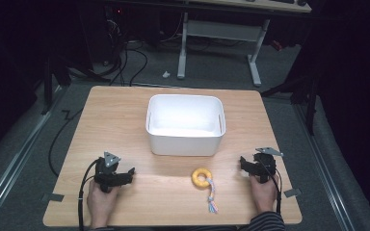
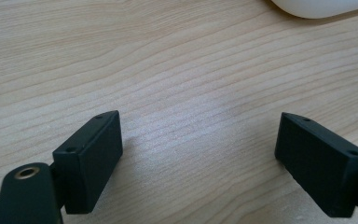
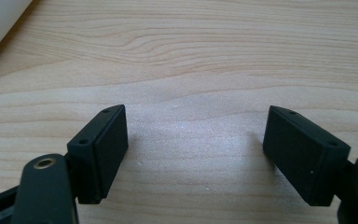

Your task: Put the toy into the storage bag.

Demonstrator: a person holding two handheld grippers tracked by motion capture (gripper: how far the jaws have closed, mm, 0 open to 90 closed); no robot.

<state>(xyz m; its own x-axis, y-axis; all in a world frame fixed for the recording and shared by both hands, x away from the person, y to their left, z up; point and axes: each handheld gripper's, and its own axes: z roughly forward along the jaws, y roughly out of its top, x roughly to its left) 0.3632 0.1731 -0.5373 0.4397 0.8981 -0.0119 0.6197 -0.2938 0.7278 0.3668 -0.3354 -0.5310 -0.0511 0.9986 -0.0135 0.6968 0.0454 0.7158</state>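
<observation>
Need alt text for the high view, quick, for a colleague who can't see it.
A yellow ring toy with a rope tail lies on the wooden table between the open left tool and open right tool, in front of an empty white bin.

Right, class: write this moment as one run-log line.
left gripper: open, empty | right gripper: open, empty | ring toy: on table, between grippers, untouched | bin: behind toy

A yellow ring toy (image 1: 202,177) trails a pastel multicoloured rope (image 1: 211,198). The bin (image 1: 185,143) is plain white, the surface (image 1: 125,115) pale wood-grain, both grippers black, the sleeve (image 1: 265,222) dark-striped.
</observation>
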